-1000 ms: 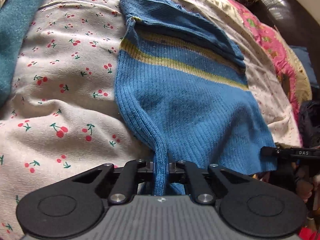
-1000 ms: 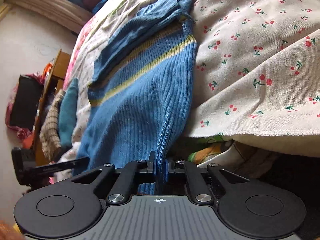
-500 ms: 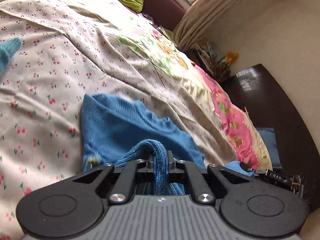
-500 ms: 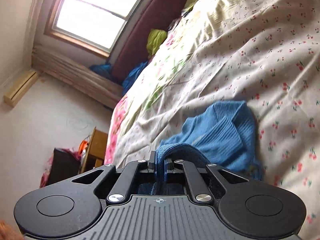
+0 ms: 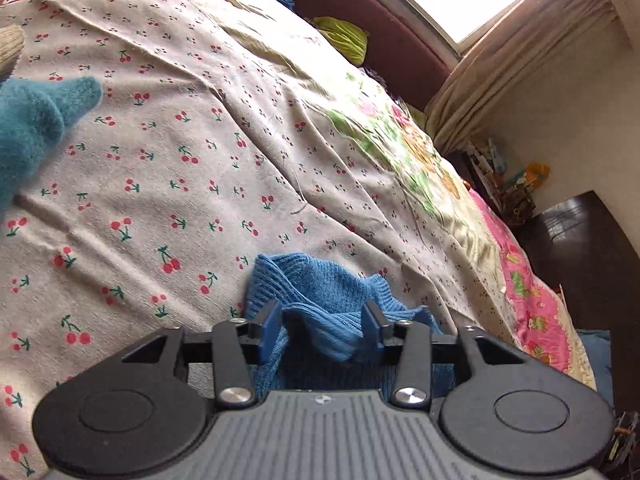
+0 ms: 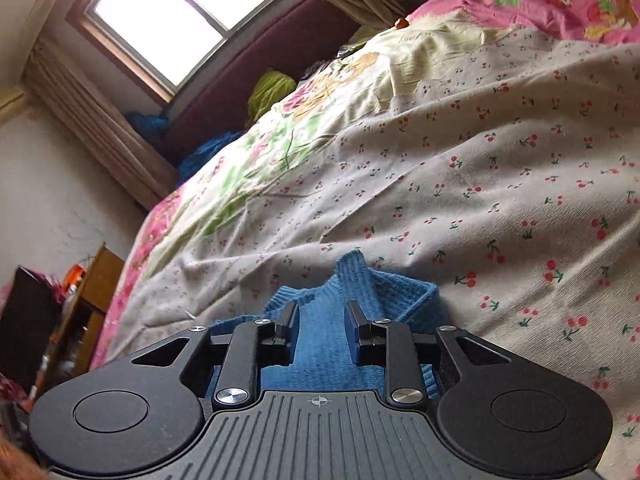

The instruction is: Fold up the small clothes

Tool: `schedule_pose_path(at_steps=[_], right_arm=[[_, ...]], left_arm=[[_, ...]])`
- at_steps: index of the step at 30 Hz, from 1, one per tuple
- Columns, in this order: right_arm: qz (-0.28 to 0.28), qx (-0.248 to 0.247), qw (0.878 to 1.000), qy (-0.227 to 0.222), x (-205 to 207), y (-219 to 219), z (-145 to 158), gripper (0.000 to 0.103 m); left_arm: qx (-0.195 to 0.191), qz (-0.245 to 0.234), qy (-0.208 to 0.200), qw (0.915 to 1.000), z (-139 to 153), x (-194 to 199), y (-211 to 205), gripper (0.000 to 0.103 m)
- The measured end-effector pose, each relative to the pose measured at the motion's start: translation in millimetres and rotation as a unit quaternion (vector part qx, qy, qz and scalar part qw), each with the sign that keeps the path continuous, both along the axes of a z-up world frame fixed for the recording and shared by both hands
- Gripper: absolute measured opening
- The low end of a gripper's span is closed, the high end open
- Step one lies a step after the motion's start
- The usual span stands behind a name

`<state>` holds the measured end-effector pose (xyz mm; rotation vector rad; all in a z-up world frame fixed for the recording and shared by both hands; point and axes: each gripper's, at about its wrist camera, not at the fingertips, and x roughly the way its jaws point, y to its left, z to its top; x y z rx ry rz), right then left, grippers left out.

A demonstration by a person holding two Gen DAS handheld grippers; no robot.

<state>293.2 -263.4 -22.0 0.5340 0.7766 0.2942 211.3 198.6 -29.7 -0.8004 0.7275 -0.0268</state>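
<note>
Both my grippers, left (image 5: 323,330) and right (image 6: 318,326), just spread; sweater (image 5: 320,292) loose between the jaws on the sheet (image 5: 168,168).

A home bedroom: cherry-print bedsheet (image 5: 200,152), curtained window (image 6: 168,12), headboard (image 5: 384,28).

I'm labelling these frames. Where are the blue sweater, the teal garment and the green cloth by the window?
blue sweater (image 5: 320,280): left wrist view, ribbed knit past the fingers.
teal garment (image 5: 28,128): left wrist view, its fuzzy middle.
green cloth (image 6: 266,92): right wrist view, middle of the bundle.
</note>
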Motion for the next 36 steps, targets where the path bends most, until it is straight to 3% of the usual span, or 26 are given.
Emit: schedule_pose_path(at_steps=[4, 7, 10, 12, 13, 14, 18, 20, 22, 27, 32, 36], right_arm=[[0.019, -0.059, 0.998, 0.003, 8.5, 15.3, -8.3, 0.028], [0.037, -0.072, 0.997, 0.016, 17.0, 26.6, -16.7, 0.038], [0.056, -0.097, 0.994, 0.013, 20.6, 40.4, -20.1, 0.038], [0.062, -0.127, 0.990, 0.011, 19.1, 48.6, -17.0, 0.027], [0.062, -0.134, 0.989, 0.013, 18.8, 49.3, -15.6, 0.013], [0.061, -0.131, 0.989, 0.014, 17.4, 46.8, -13.0, 0.007], [0.019, -0.105, 0.994, -0.005, 7.2, 20.6, 0.6, 0.006], [-0.006, -0.112, 0.994, 0.016, 13.2, 9.0, -7.9, 0.006], [-0.008, -0.114, 0.993, 0.038, 18.4, 3.9, -21.1, 0.006], [-0.009, -0.120, 0.992, 0.036, 12.8, 0.9, -27.2, 0.005], [-0.004, -0.134, 0.991, 0.023, 10.4, 5.1, -20.5, 0.006], [-0.012, -0.149, 0.988, 0.029, 11.3, 3.5, -23.5, 0.005]], left_arm=[[-0.034, 0.026, -0.003, 0.9991, 1.1, 0.9, 11.3, 0.057], [0.004, 0.008, 0.007, 0.9999, 3.2, -1.3, 2.1, 0.059], [0.054, -0.010, 0.017, 0.9983, 0.6, -7.4, -12.4, 0.060], [0.076, -0.017, 0.025, 0.9966, -4.2, -9.5, -19.5, 0.060], [0.083, -0.018, 0.030, 0.9959, -6.4, -9.5, -22.5, 0.060], [0.088, -0.019, 0.033, 0.9954, -8.2, -9.2, -24.6, 0.059], [0.136, -0.010, 0.035, 0.9901, -13.3, -12.8, -32.6, 0.059], [0.148, -0.002, 0.058, 0.9872, -24.0, -7.3, -30.0, 0.052], [0.146, 0.003, 0.067, 0.9870, -33.6, -5.1, -26.8, 0.051], [0.171, -0.004, 0.064, 0.9832, -28.1, -9.9, -31.4, 0.051], [0.157, 0.010, 0.066, 0.9854, -24.1, -14.6, -26.9, 0.050], [0.184, 0.016, 0.045, 0.9817, -9.9, -20.7, -34.3, 0.049]])
